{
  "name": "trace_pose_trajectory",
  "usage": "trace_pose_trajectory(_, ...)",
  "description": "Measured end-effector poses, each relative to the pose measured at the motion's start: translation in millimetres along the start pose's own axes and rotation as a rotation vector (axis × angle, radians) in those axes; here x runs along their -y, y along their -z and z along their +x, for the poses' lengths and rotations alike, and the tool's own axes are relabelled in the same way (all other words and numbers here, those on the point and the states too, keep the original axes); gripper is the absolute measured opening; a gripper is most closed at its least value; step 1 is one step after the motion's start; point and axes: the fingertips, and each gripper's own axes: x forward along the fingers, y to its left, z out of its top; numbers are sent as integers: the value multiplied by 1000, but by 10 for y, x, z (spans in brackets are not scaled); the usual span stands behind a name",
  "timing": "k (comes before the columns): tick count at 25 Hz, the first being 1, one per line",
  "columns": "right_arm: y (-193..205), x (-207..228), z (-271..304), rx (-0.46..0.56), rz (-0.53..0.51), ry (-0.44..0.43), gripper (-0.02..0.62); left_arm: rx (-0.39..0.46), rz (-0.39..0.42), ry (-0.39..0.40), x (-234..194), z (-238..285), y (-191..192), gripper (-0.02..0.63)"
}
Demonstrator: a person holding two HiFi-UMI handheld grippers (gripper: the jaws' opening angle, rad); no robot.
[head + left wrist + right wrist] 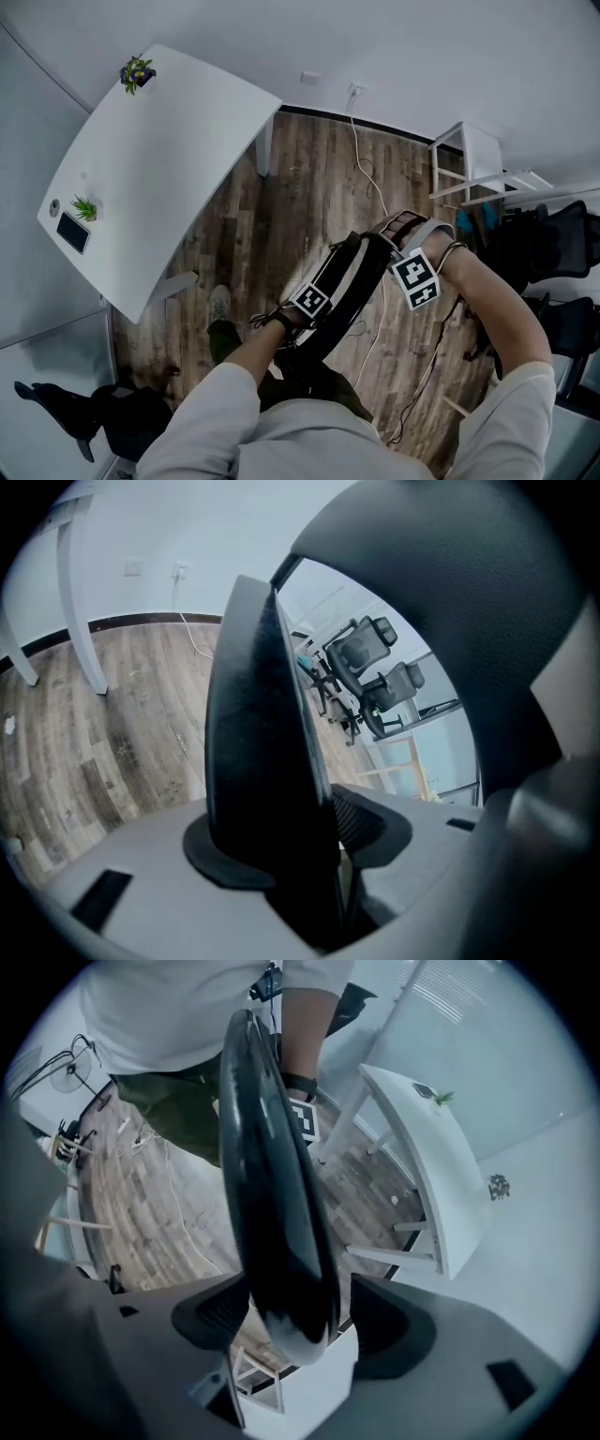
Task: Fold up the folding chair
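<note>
Left gripper (286,850): closed at a middling width on the black padded folding chair (354,281). Its dark pads are seen against both faces of the flat panel, which fills the gap.
Right gripper (302,1324): held wide. The rounded end of the folding chair stands between the jaws, but a strip of background shows between the panel and one pad, so no grip is judged.
Landmark: the white table with rounded corners (159,159) is taken as reference for all places.
Chair place: the folding chair is seen to the right of the white table in the head view, apart from its edge. It is carried above the grey-brown wooden plank floor (300,187), close before the person's body.
Long axis: the panel is laid slantwise, with the near end by the body and the far end a little further from the white table.
Key relation: the two grippers are set towards opposite ends of that axis and faced towards each other. The left gripper's marker cube is seen down the panel in the right gripper view.
Nearer hand: the left gripper is placed nearer the white table. The right gripper is placed at the far end and pointed steeply down.
Fold state (judged): the panels appear laid almost flat together, so the fold is judged nearly done.
Coming move (judged): the right jaws would probably need to be closed on the far end before the last pressing together.
</note>
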Motion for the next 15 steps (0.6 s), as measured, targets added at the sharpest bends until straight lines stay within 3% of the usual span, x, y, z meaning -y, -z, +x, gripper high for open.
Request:
trace_pose_trajectory(8, -58, -152, 140, 67, -67, 14, 216, 17, 15, -19, 63, 94, -11, 209)
trace_pose_trajectory(15, -60, -194, 126, 114, -60, 11, 204, 9, 7, -39, 86, 108, -14, 209)
